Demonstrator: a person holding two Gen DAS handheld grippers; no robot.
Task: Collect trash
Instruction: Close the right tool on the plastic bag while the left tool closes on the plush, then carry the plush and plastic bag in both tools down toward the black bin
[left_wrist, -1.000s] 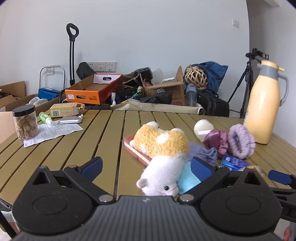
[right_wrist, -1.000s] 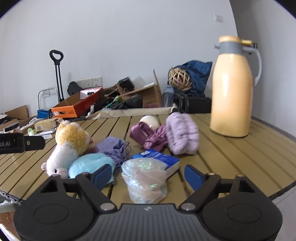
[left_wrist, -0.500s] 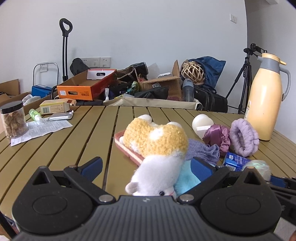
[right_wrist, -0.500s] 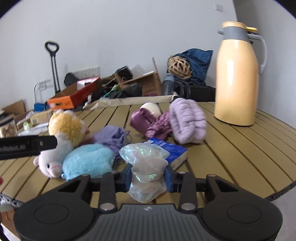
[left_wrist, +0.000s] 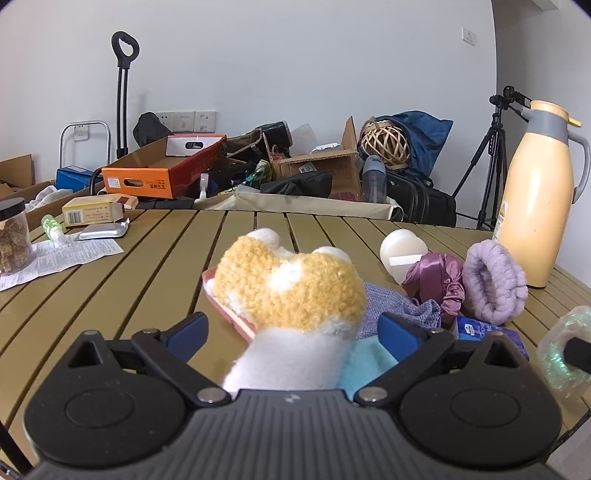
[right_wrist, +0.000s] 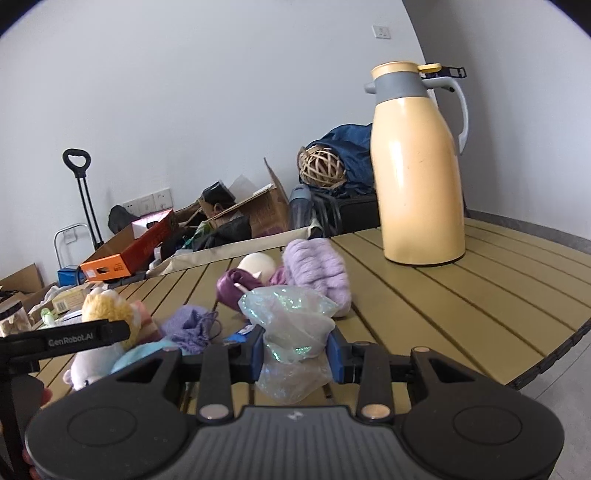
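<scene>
A slatted olive bench (right_wrist: 461, 295) stands before a white wall, with boxes and bags heaped along the far floor. At the near edge, the right claw (right_wrist: 295, 354) pinches a crumpled clear plastic bag (right_wrist: 291, 325), its blue pads pressing into both sides of the wad; its jaws have just been closing. The bag looks feather-light, soft and slippery, so a squeeze across the thickest bunch seems the safest hold; a loose flap could slide out. The left claw (left_wrist: 293, 330) is spread wide around a yellow-and-white plush toy (left_wrist: 291, 291) without gripping it, its jaws having just narrowed slightly. Behind lie a purple knit roll (right_wrist: 319, 269), a satin scrunchie (left_wrist: 439, 280) and a tall cream thermos (right_wrist: 417, 166) far right. The bag's lower end is hidden behind the claw's body, no bin is visible, and whether the bag rests on the bench or hangs clear is hard to make out.
</scene>
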